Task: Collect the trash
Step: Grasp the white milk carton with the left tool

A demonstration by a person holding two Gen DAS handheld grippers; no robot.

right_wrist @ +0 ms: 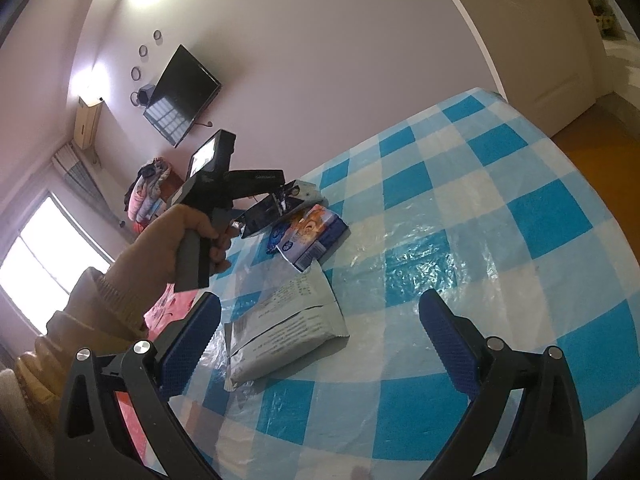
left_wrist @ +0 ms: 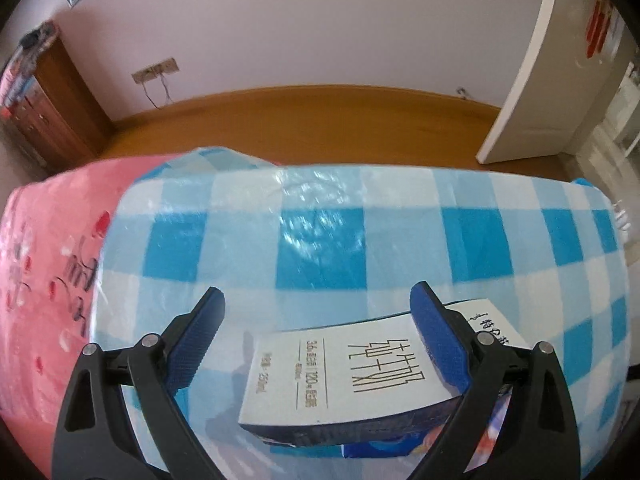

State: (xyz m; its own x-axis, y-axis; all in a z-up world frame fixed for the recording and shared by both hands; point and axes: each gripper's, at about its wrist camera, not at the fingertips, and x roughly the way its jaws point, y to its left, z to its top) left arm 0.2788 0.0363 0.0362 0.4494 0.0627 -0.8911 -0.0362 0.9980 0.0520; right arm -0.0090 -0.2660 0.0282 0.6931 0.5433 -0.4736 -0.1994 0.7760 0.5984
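A white-and-blue milk carton (left_wrist: 344,376) lies on the blue checked tablecloth (left_wrist: 320,240), between the fingers of my open left gripper (left_wrist: 318,304), close to its right pad (left_wrist: 436,344). In the right wrist view the left gripper (right_wrist: 280,204) hovers over a pile of cartons, with a blue picture carton (right_wrist: 310,236) beside it. A grey flat snack packet (right_wrist: 284,328) lies nearer, just ahead of my open, empty right gripper (right_wrist: 320,312).
A pink flowered cover (left_wrist: 48,264) lies left of the cloth. Beyond the table are wooden floor (left_wrist: 320,120), a white door (left_wrist: 532,80), a wooden cabinet (left_wrist: 48,100) and a wall TV (right_wrist: 180,94). The table's rounded edge (right_wrist: 600,208) falls away at right.
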